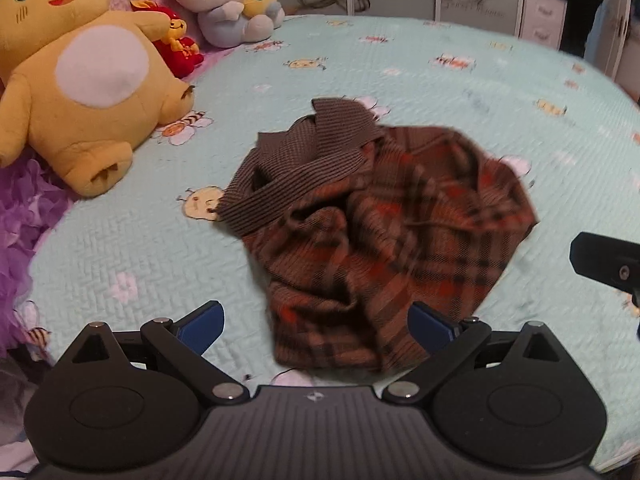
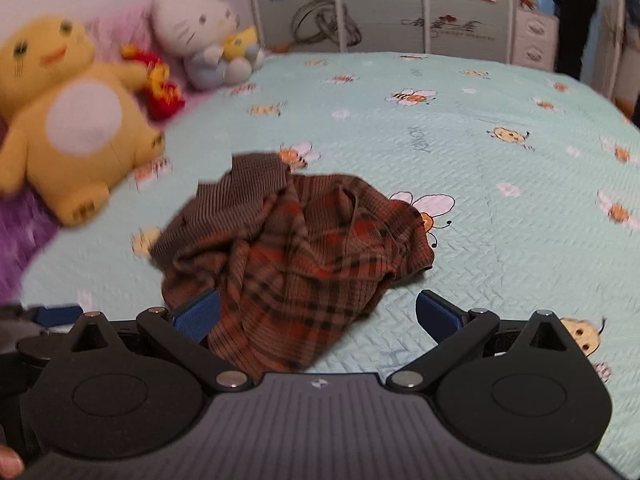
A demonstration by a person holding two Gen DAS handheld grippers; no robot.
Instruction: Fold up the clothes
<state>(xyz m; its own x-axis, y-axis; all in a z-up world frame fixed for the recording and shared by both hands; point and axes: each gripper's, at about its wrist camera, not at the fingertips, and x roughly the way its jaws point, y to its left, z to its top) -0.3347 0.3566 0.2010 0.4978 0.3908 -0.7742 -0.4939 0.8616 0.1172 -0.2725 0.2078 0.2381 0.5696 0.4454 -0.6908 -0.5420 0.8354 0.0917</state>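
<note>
A crumpled brown and orange plaid garment (image 1: 372,240) with a ribbed brown band (image 1: 304,164) lies in a heap on the pale green bedspread (image 1: 440,80). My left gripper (image 1: 316,326) hovers just in front of the heap's near edge, jaws wide apart, nothing between the blue pads. In the right wrist view the same garment (image 2: 296,248) lies ahead and slightly left. My right gripper (image 2: 318,316) is open, and its left pad (image 2: 198,314) overlaps the cloth's near edge. Part of the right gripper (image 1: 608,266) shows at the right edge of the left view.
A large yellow plush toy (image 1: 80,76), a small red plush (image 1: 178,42) and a white cat plush (image 1: 224,0) sit at the bed's far left. Purple fluffy fabric (image 1: 24,208) lies at the left edge. A person in dark clothes (image 1: 580,4) stands by the cabinets behind the bed.
</note>
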